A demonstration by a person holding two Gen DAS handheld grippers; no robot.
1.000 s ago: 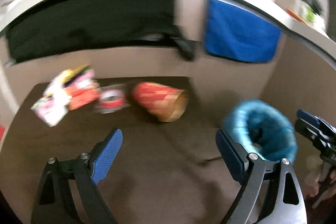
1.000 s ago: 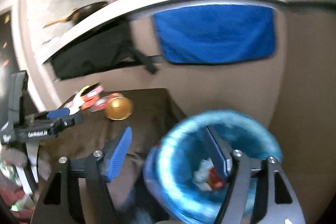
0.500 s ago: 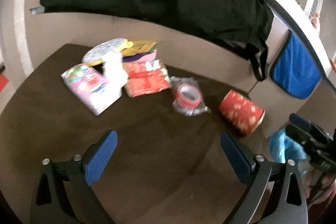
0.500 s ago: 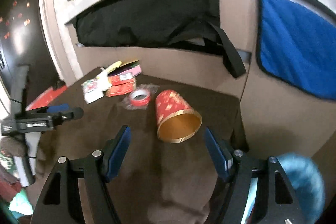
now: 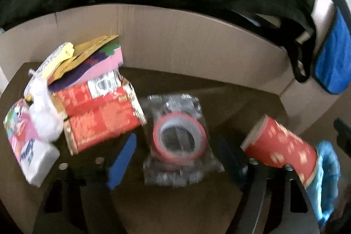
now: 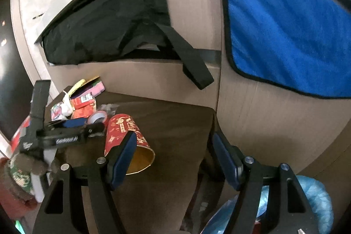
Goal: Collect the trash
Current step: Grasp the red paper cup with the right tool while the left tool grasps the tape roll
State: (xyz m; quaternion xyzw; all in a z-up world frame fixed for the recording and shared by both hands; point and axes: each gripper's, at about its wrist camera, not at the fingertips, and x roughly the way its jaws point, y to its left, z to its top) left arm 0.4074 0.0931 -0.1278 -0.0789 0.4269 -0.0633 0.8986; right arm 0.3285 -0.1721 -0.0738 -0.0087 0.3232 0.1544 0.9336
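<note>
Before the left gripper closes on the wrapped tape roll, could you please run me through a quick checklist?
1. Left gripper open wide enough for the tape roll: ok.
2. Roll lies between the jaws: ok.
3. Neighbours apart from the roll: red packets overlap its wrapper edge: not ok. Red paper cup: ok.
4. Right gripper open, empty: ok.
5. Blue-lined bin within reach, beside the table: ok.
6. Image sharp enough to judge contact: cannot tell.

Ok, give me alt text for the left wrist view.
Open left gripper straddles a bagged red tape roll on a brown table. Red packets lie left; a red cup lies on its side, right.
</note>
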